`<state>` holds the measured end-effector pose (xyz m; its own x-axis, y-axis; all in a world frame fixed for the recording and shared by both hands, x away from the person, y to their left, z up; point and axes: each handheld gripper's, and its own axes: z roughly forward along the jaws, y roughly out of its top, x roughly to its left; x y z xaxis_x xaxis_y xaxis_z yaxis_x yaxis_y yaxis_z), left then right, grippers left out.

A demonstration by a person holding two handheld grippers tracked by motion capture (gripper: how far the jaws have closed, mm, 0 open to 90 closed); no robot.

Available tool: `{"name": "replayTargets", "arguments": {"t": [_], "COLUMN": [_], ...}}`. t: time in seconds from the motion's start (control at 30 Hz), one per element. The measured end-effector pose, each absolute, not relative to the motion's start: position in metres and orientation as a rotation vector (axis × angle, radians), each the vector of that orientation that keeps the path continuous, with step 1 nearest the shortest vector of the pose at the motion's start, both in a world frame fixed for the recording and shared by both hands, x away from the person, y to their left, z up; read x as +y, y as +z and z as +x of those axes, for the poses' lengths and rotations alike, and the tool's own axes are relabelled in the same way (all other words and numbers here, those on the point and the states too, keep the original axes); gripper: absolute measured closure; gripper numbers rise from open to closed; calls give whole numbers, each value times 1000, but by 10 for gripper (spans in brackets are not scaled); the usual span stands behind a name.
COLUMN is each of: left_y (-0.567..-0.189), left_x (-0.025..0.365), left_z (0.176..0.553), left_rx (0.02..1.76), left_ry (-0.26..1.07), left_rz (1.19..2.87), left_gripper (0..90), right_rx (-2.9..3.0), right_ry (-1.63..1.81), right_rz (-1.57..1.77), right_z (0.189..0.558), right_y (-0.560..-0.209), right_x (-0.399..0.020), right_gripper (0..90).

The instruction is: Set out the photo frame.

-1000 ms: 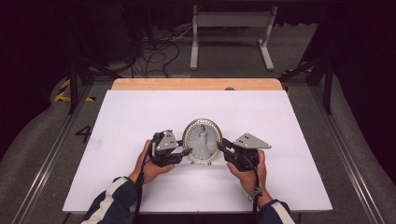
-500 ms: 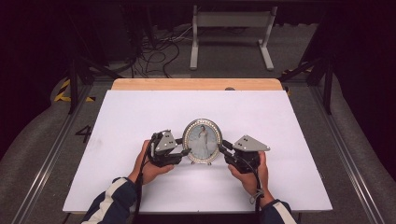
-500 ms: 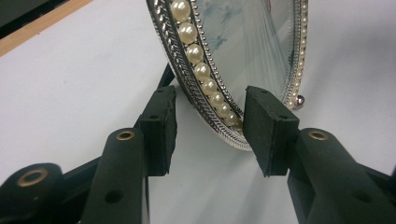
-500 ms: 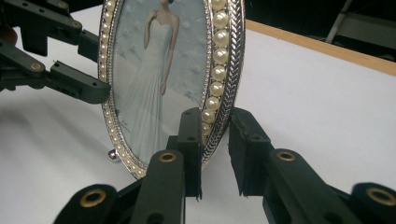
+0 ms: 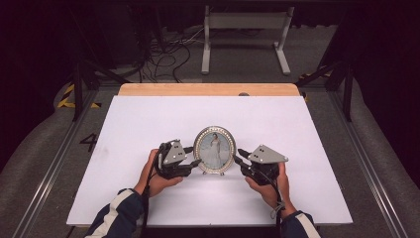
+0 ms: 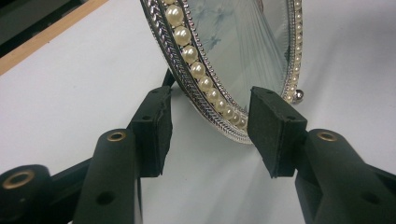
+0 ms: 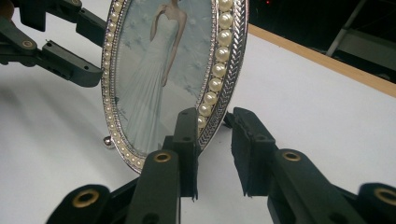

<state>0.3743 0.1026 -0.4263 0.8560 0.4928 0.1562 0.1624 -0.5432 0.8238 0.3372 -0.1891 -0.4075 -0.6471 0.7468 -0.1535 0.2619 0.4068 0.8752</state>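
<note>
The oval picture frame (image 5: 214, 149) stands upright near the middle of the white surface (image 5: 148, 119), somewhat closer to the near edge than to the far wooden edge. In the high view the left gripper (image 5: 194, 157) comes at its left rim and the right gripper (image 5: 236, 156) at its right rim, each held in a hand (image 5: 157, 179) reaching in from the near edge.

The left gripper view shows what the high view cannot: the pearl-set rim (image 6: 205, 84) runs between the two black pads with clear gaps on both sides, so this gripper stands about half open and grips nothing; its jaws have just been opening. A small ball foot (image 6: 299, 95) of the frame rests on the surface beyond the right pad.

The right gripper view shows the photo of a figure in a white dress (image 7: 154, 79) and the rim (image 7: 219, 70) passing between that gripper's pads. The nearer pad lies close against the front of the rim, with a gap on the back side; whether it still touches I cannot tell. These jaws too have just been opening. The left gripper (image 7: 95, 56) shows at the frame's far rim.

Open surface lies all round the frame, widest toward the far edge and both side edges. The frame's back support is mostly hidden, and its top is cut off in both gripper views.
</note>
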Motion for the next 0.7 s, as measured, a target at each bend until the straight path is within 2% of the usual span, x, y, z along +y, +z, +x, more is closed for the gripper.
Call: {"name": "replayTargets", "arguments": {"t": [0.23, 0.6, 0.7], "left_y": [-424, -420, -420], "left_x": [108, 115, 116], "left_z": [372, 366, 365], "left_rx": [463, 441, 446], "left_ry": [492, 500, 526], "left_rz": [2137, 2151, 2153], "left_gripper": [464, 409, 355], "right_rx": [2171, 2194, 2198], "right_ry": [1160, 1150, 1157], "right_rz": [800, 771, 781], "right_z": [336, 333, 334], "right_y": [-408, -405, -404], "right_x": [-191, -193, -193], "right_gripper": [675, 560, 526]}}
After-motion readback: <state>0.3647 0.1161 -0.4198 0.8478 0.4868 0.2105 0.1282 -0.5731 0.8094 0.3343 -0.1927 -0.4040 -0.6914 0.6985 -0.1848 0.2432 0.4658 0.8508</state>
